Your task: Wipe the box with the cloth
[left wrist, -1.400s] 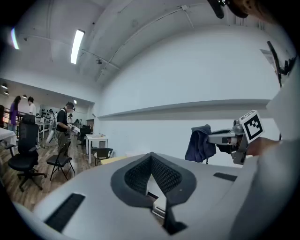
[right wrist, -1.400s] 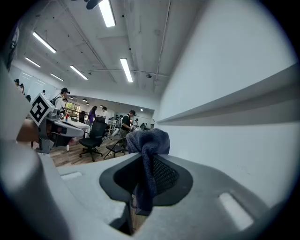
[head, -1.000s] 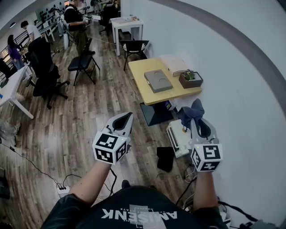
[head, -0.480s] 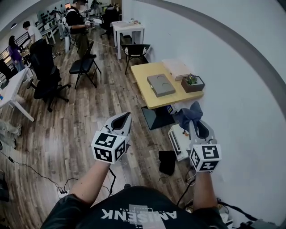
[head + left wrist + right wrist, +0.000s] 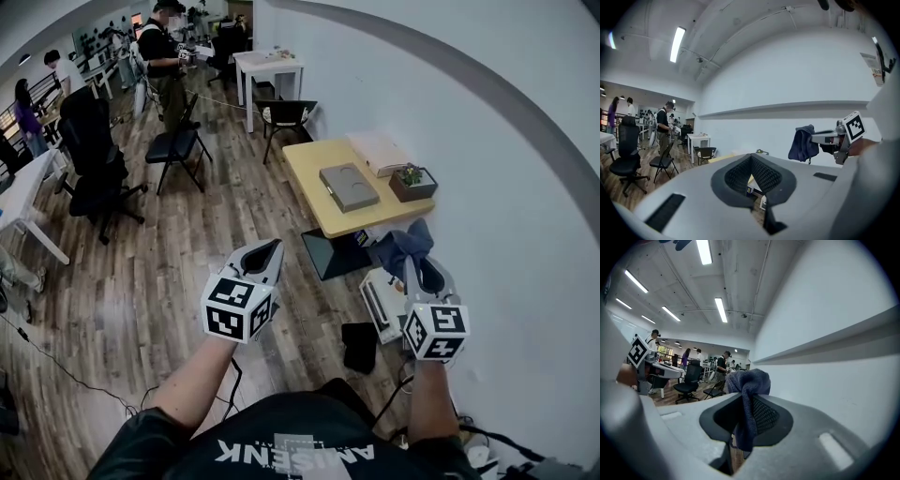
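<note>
The right tool [image 5: 417, 265] is closed on a dark blue soft cloth [image 5: 403, 246]. In the right gripper view the cloth [image 5: 747, 386] stands pinched between the two black pads; its bunched top rises over them and one end hangs down below. The left tool [image 5: 268, 247] has its jaws together and nothing is between them. Both tools are held in the air, side by side and apart from each other, above a brown wooden plank floor [image 5: 169, 253].

Ahead of the tools stands a small yellow wooden table [image 5: 319, 208] against the white wall. On it lies a grey flat square box [image 5: 349, 187] with two round hollows on top, well apart from both tools. Beside the box, closer to the wall, is a brown planter with a green plant [image 5: 413, 182], and behind it a white flat pad [image 5: 380, 150].

On the floor under the right tool stands a white boxy device [image 5: 380, 302], and near it lies a black flat object [image 5: 359, 345].
</note>
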{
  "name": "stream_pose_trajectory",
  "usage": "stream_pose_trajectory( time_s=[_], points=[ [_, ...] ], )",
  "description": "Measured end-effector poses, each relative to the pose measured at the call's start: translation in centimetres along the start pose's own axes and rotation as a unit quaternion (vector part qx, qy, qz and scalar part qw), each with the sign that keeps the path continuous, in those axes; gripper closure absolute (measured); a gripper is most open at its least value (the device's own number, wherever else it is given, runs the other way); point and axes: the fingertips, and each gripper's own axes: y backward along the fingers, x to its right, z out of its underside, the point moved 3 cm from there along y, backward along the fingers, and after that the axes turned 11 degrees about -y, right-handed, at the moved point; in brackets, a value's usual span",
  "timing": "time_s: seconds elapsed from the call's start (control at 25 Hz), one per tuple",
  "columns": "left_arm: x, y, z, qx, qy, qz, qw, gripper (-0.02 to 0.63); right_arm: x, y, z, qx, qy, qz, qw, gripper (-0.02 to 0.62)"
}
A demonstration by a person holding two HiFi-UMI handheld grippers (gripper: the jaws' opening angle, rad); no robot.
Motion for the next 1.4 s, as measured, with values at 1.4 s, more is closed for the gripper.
stream_pose_trajectory(
  time_s=[1.4],
  points=[
    [-10.1, -22.9, -2.4, -0.022, -0.001, -0.054, 0.9983, 0.604, 12.1, -27.7, -3.1, -0.007, -0.036, -0.045, 0.998, 0.535]
  ],
)
